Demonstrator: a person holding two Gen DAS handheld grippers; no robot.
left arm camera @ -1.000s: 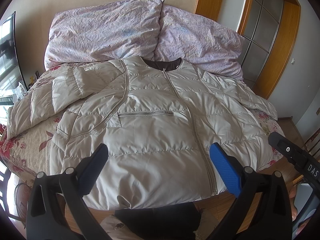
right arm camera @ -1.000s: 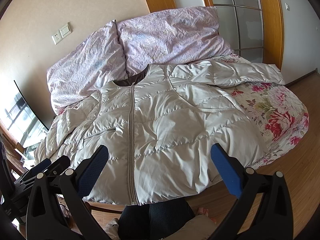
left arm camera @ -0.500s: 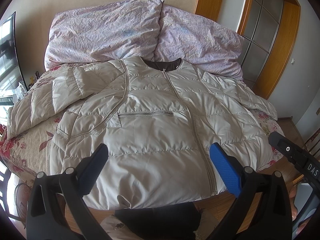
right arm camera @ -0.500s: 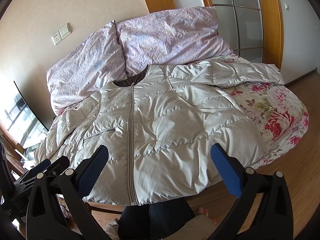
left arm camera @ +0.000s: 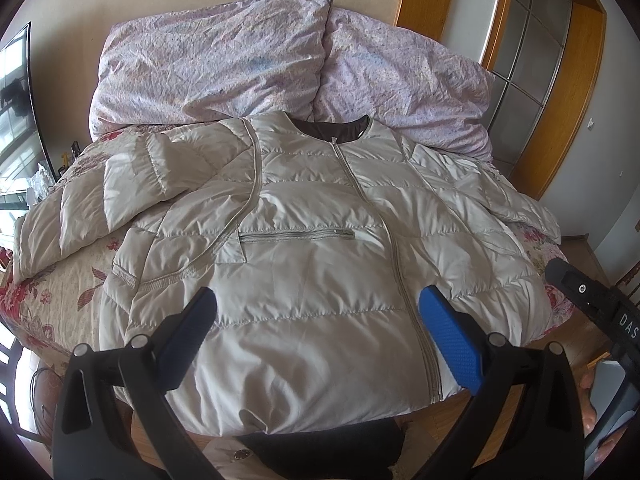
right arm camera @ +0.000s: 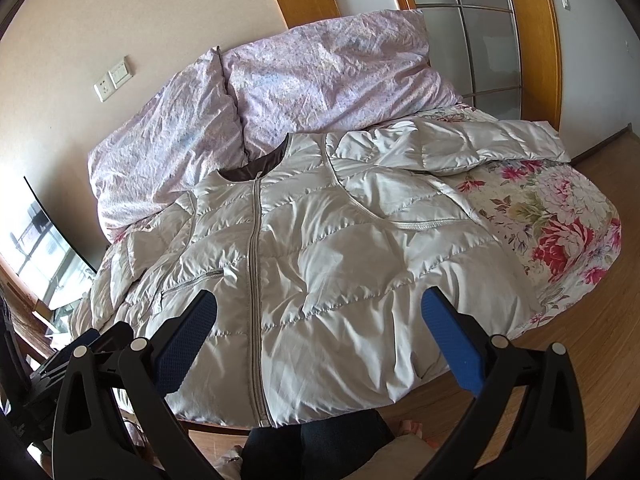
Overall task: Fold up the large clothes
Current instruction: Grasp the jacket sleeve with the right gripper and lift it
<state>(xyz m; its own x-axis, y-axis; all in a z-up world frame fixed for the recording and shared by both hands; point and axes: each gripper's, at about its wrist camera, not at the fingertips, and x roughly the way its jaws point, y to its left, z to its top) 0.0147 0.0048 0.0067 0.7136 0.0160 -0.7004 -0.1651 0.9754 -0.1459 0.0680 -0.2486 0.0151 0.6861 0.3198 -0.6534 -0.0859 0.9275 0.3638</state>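
A: How does the left claw (left arm camera: 318,330) stand?

B: Its two blue-padded black fingers are spread wide with nothing between them, and it hangs above the hem of the pale beige quilted puffer jacket (left arm camera: 304,248), clear of the cloth.

A: And the right claw (right arm camera: 320,330)?

B: The same: jaws wide apart, empty, held over the lower front of the jacket (right arm camera: 320,264) near its zip. Part of that claw's black body (left arm camera: 592,300) shows at the right edge of the left wrist view.

A: Where does the jacket lie?

B: Flat, front up and zipped, on the bed with the red-and-pink floral cover (right arm camera: 560,216). Its hem reaches the near edge of the bed and its dark-lined collar points toward the two crumpled lilac pillows (left arm camera: 224,60) at the head. One sleeve (left arm camera: 92,208) stretches out to the left, the other sleeve (right arm camera: 480,144) to the right.

A: Anything beyond the bed?

B: A white wall socket and switch (right arm camera: 114,80) on the beige wall, a wood-framed frosted glass door (right arm camera: 480,36), and a wooden floor (right arm camera: 580,340). The person's dark trouser legs (right arm camera: 320,440) show below the hem.
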